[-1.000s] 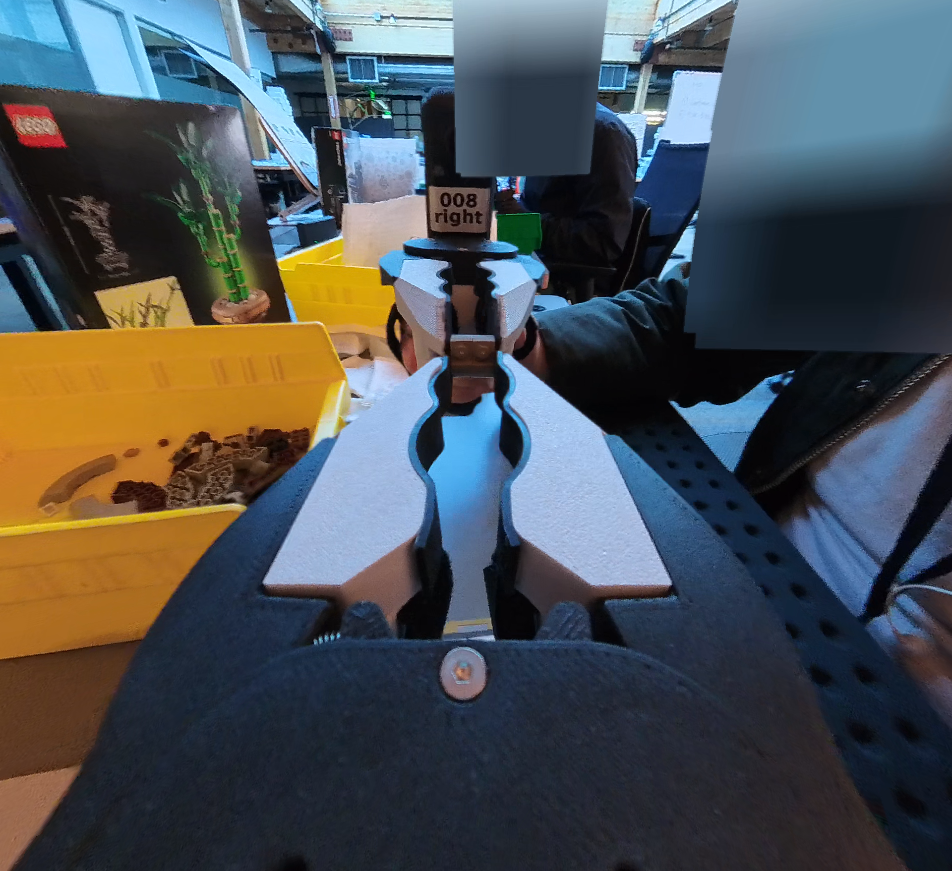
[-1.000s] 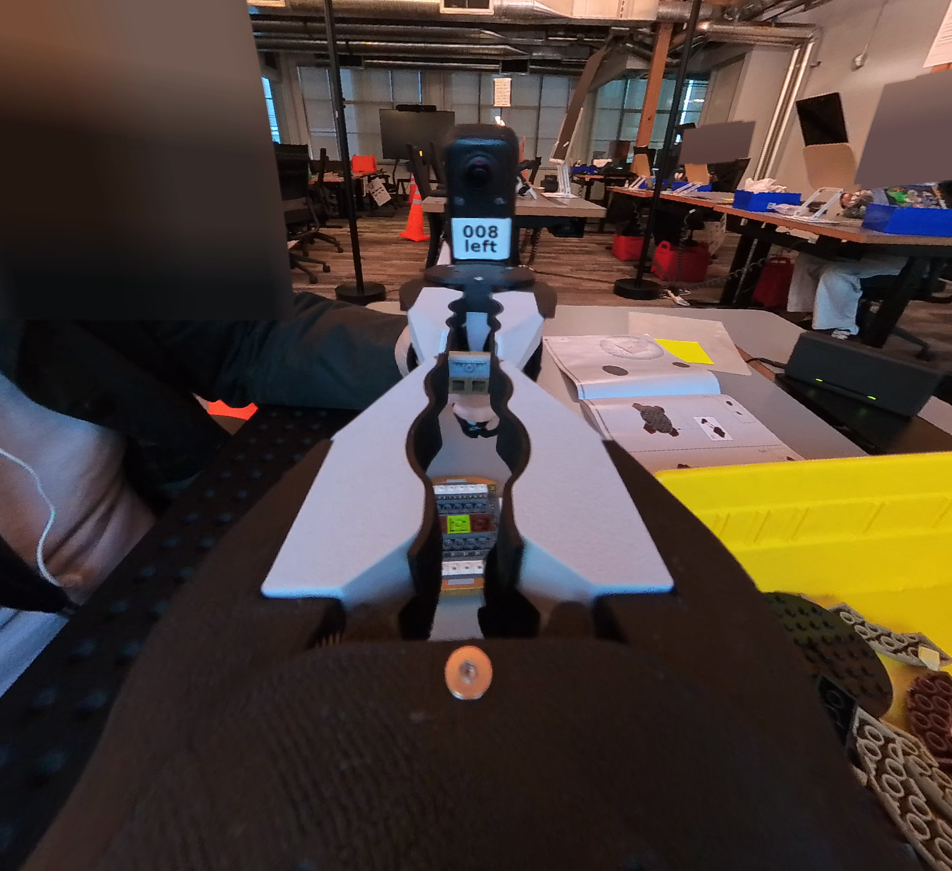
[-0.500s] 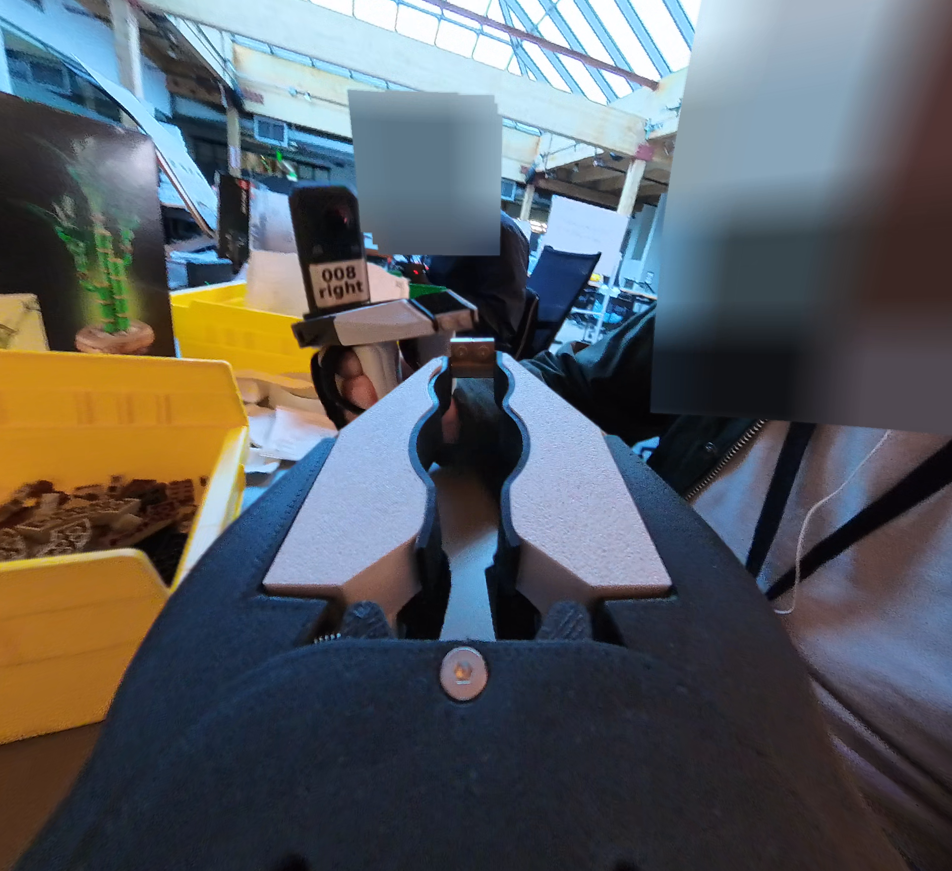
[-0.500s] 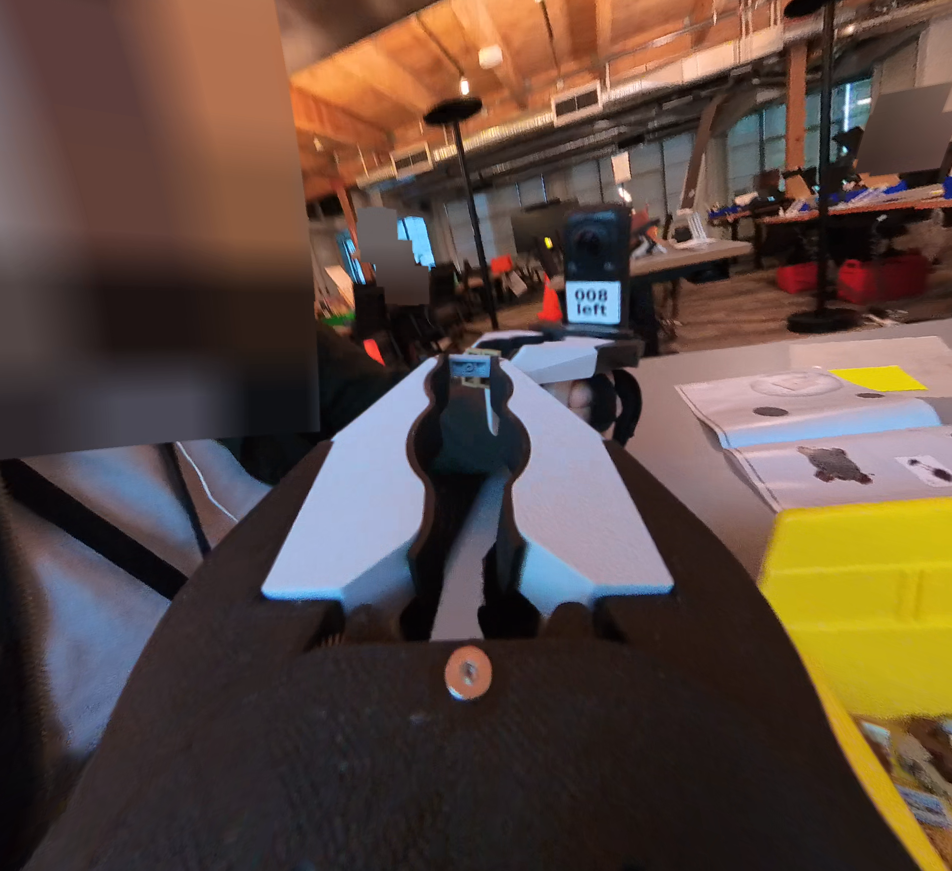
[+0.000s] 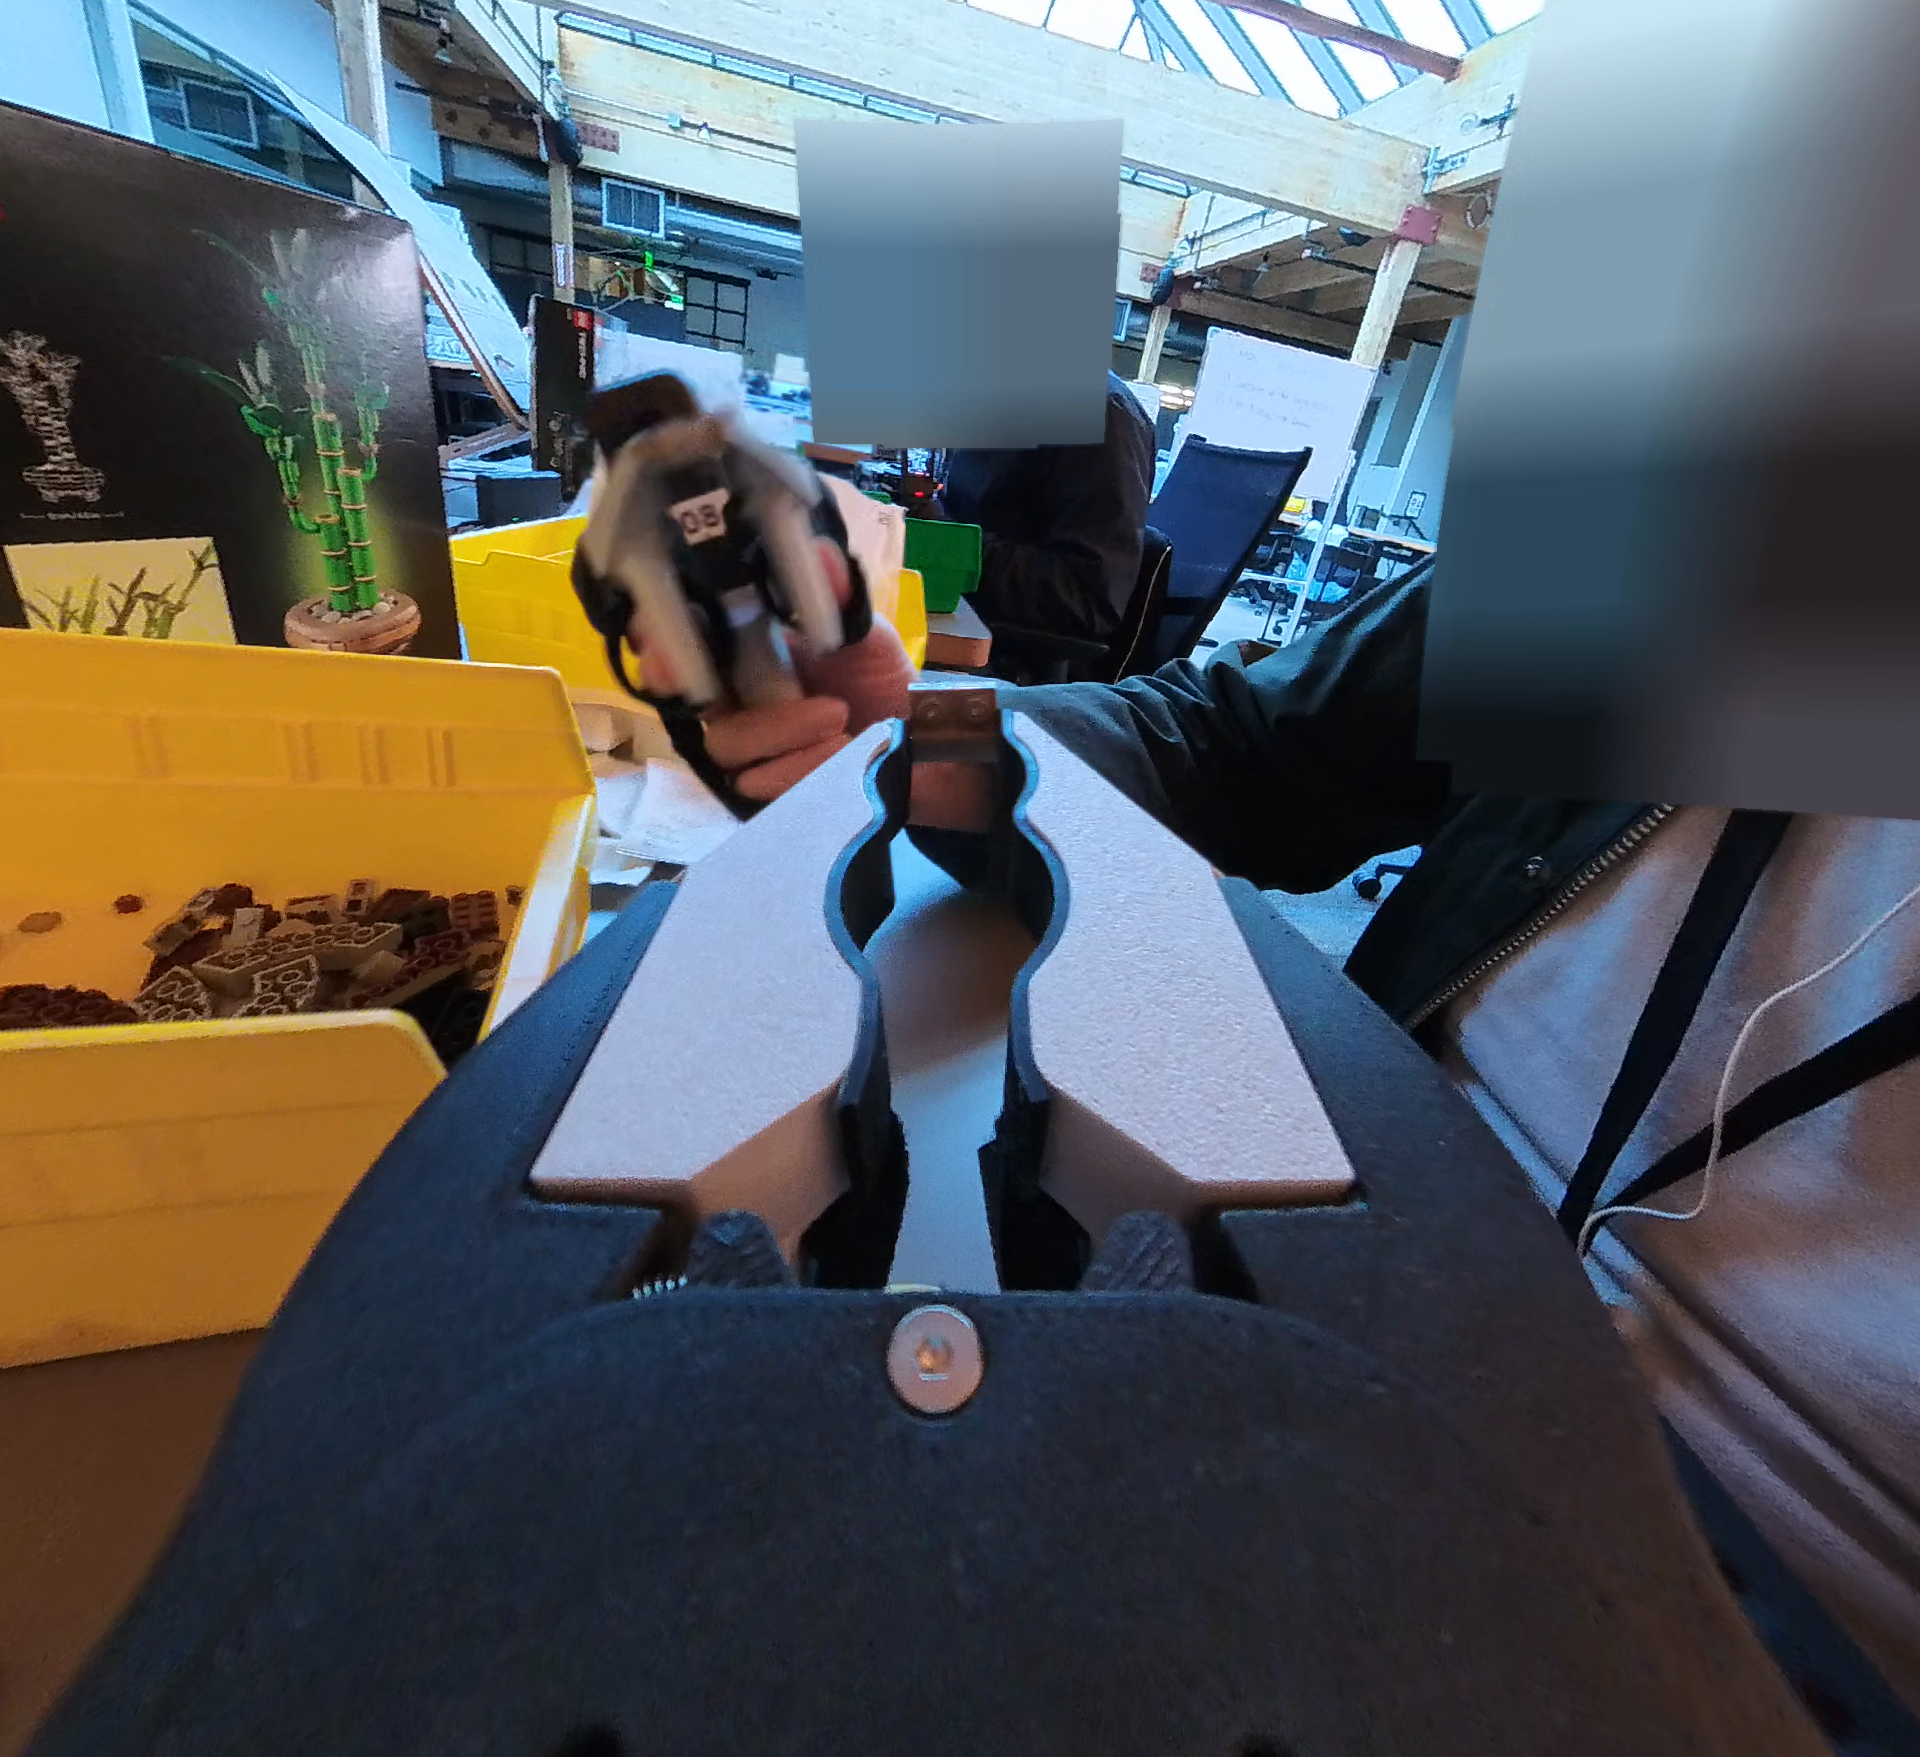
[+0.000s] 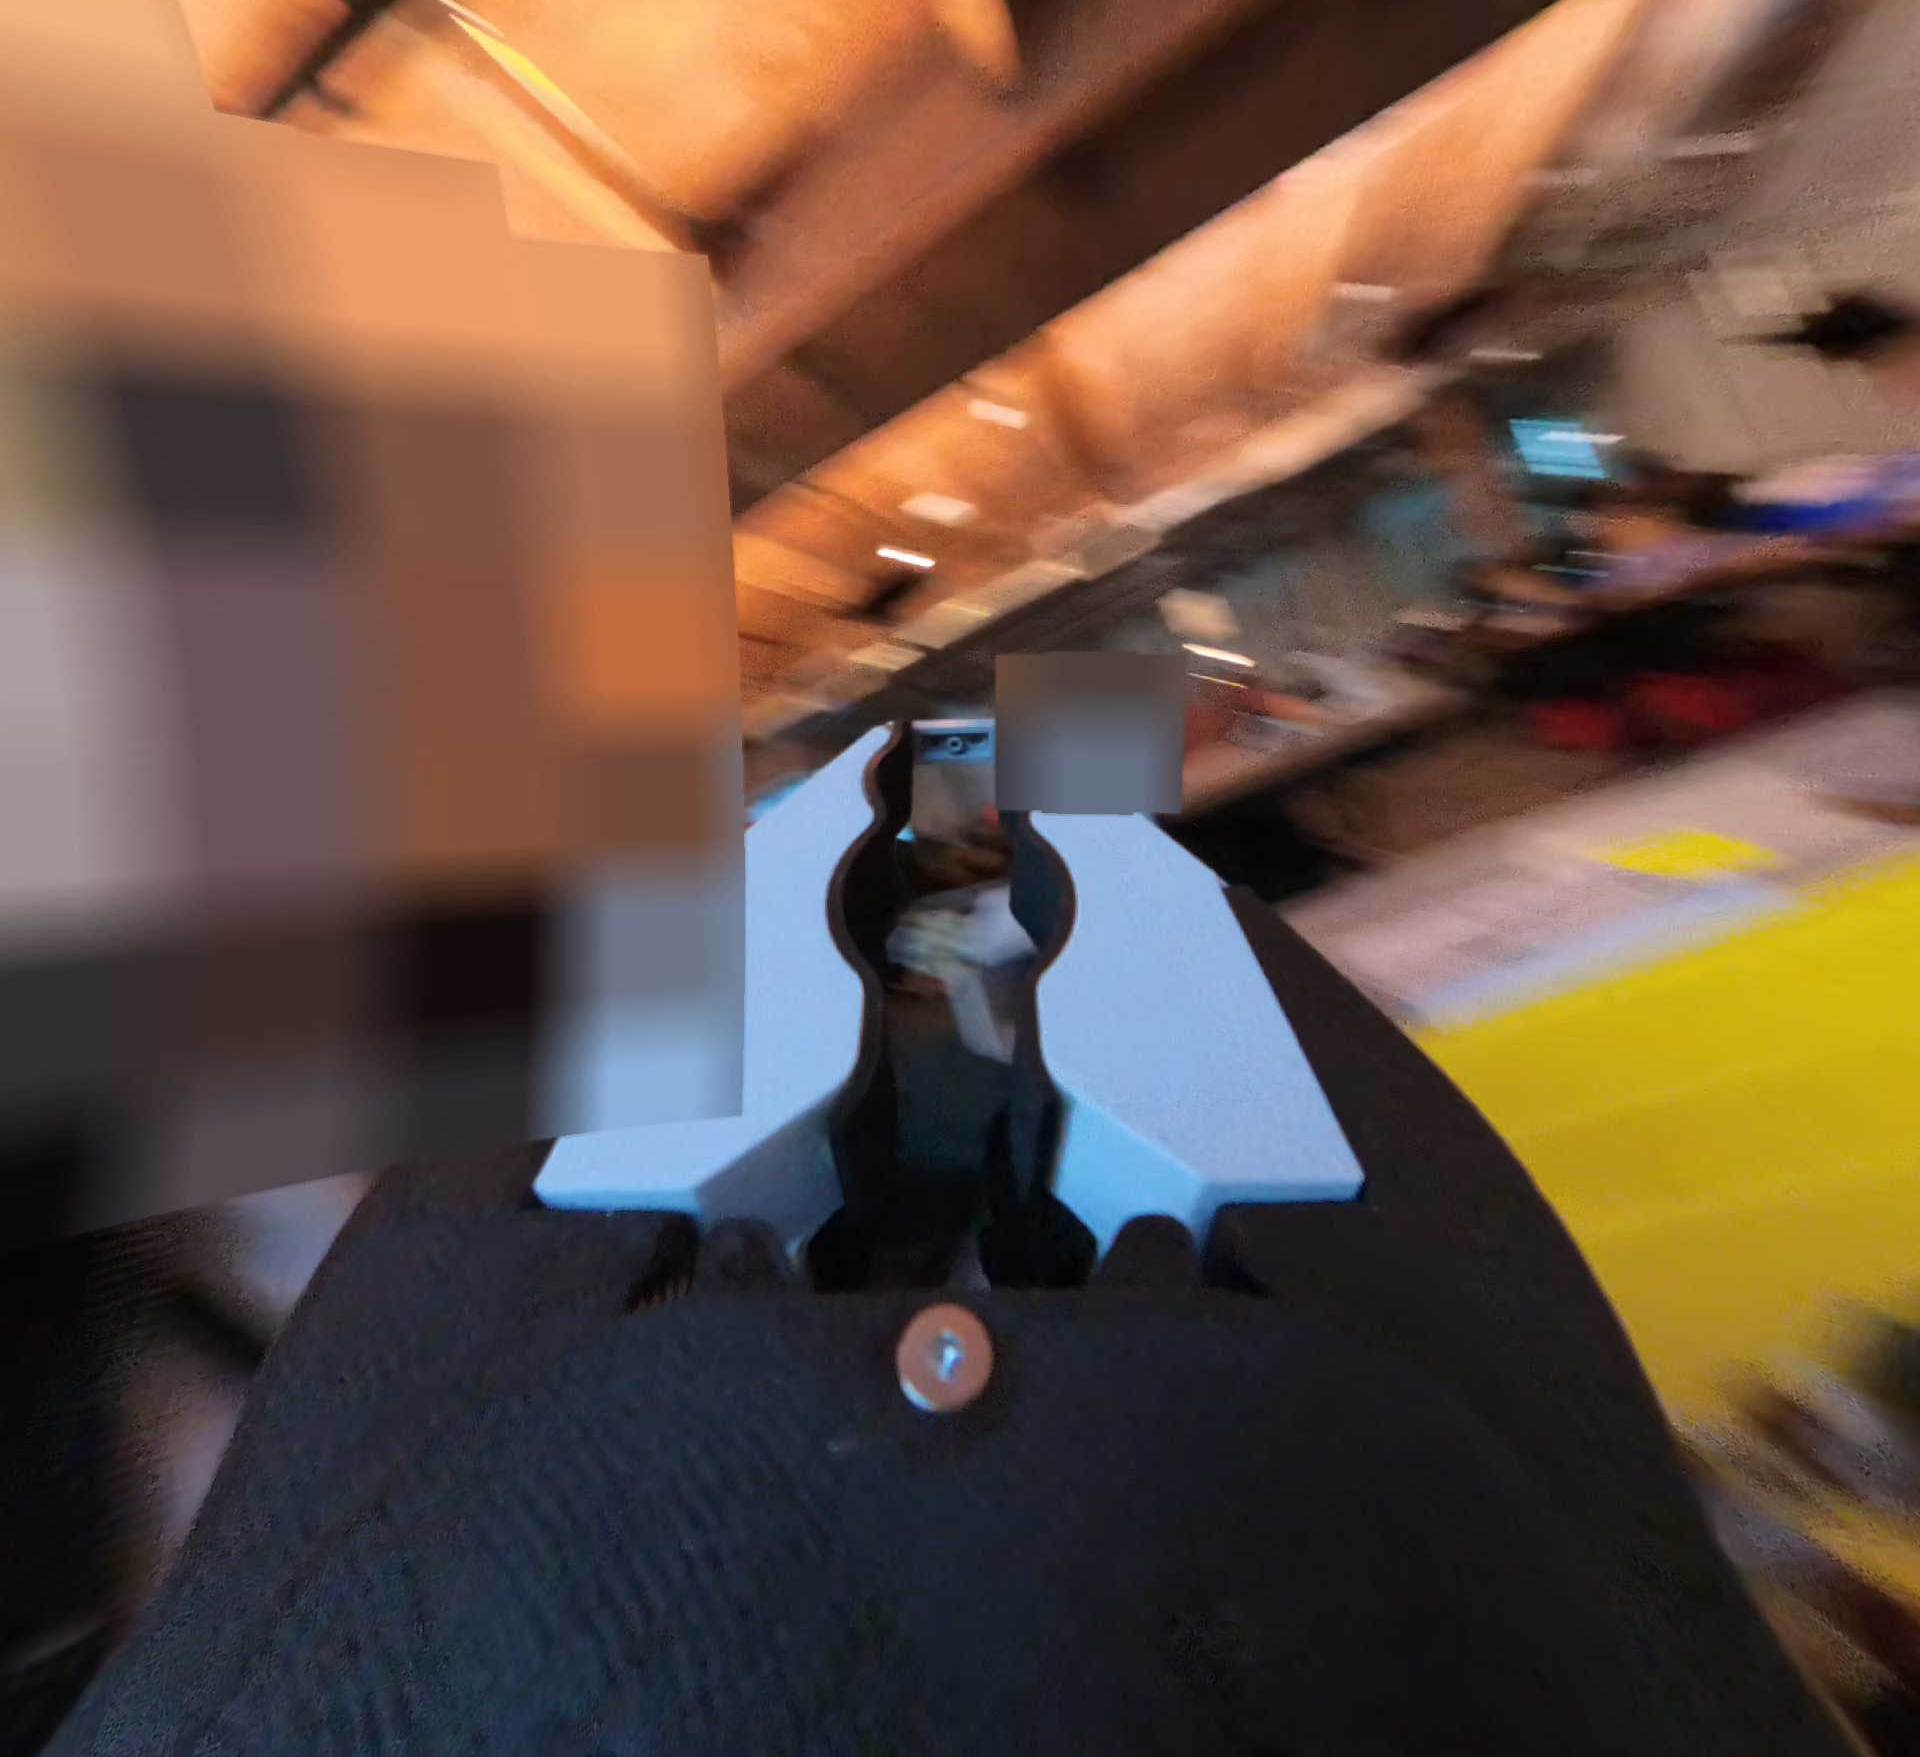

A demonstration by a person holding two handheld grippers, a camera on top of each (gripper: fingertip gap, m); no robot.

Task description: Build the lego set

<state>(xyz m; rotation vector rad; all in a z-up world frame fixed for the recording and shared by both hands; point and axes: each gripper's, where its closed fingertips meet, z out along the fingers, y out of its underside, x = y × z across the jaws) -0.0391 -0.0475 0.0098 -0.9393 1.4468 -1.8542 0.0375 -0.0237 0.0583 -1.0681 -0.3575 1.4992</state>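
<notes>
My left gripper point(image 5: 953, 733) is shut on a small grey lego brick point(image 5: 953, 713) at its fingertips, held up in the air. My right gripper point(image 6: 951, 764) is shut on a small grey lego piece point(image 6: 948, 745); this view is heavily motion-blurred and a mosaic patch covers part of the tips. In the left wrist view the right gripper point(image 5: 743, 611) shows blurred, up and to the left of my left fingertips, tilted and apart from them, held by a hand point(image 5: 800, 720).
A yellow bin point(image 5: 260, 751) with several brown and grey bricks point(image 5: 270, 959) stands on the left. Behind it is the black set box point(image 5: 208, 419) with a bamboo picture. A person's dark sleeve point(image 5: 1226, 751) and torso fill the right. The bin shows as a yellow blur point(image 6: 1662, 1032). The left gripper's tips are roughly 10 cm from the right gripper's.
The two grippers stood tip to tip with their grey pieces together; now they are apart. The right gripper has swung away up and left, tilting fast. The left gripper still holds its brick.
</notes>
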